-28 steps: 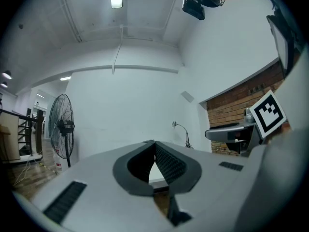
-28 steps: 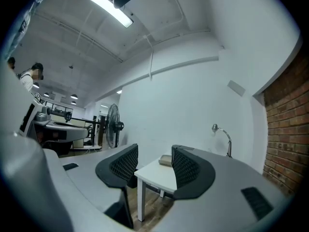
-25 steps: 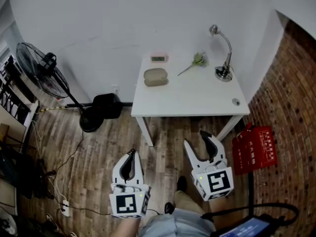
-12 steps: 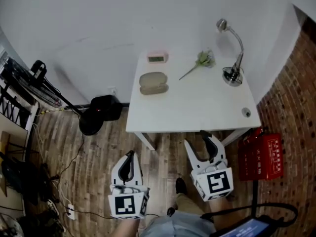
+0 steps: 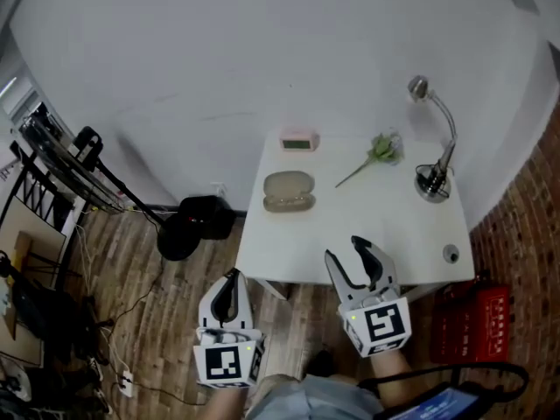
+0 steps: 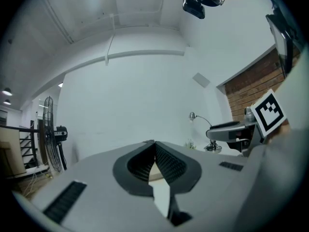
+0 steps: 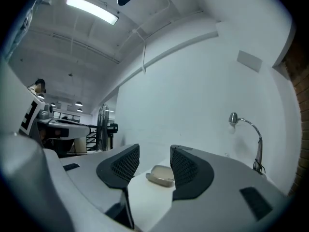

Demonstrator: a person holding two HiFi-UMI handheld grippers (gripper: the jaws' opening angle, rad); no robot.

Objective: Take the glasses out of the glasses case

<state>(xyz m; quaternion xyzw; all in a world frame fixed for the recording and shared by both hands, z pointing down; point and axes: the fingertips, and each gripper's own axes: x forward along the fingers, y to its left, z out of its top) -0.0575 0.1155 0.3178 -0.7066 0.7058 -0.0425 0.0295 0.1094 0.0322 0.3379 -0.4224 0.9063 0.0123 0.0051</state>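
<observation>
The beige glasses case [image 5: 289, 191] lies closed on the left part of the white table [image 5: 376, 226]; no glasses show. My right gripper [image 5: 348, 254] hovers over the table's front edge, its jaws closing with nothing between them. In the right gripper view the case [image 7: 160, 175] sits well ahead, framed by the right gripper [image 7: 154, 151]. My left gripper [image 5: 230, 280] is shut and hangs over the floor, left of the table's near corner. In the left gripper view the left gripper [image 6: 154, 145] has its tips touching, and the case is hidden behind them.
A pink clock [image 5: 299, 140], a green sprig [image 5: 378, 151] and a desk lamp [image 5: 435, 180] stand along the table's far side. A small round object [image 5: 450, 254] is at the near right corner. A fan [image 5: 92, 178] and black base [image 5: 185, 234] stand left; a red box [image 5: 477, 324] is right.
Both grippers have moved forward toward the table. The right one, earlier over the floor, now reaches over the table's front edge; the left has come near the table's corner.
</observation>
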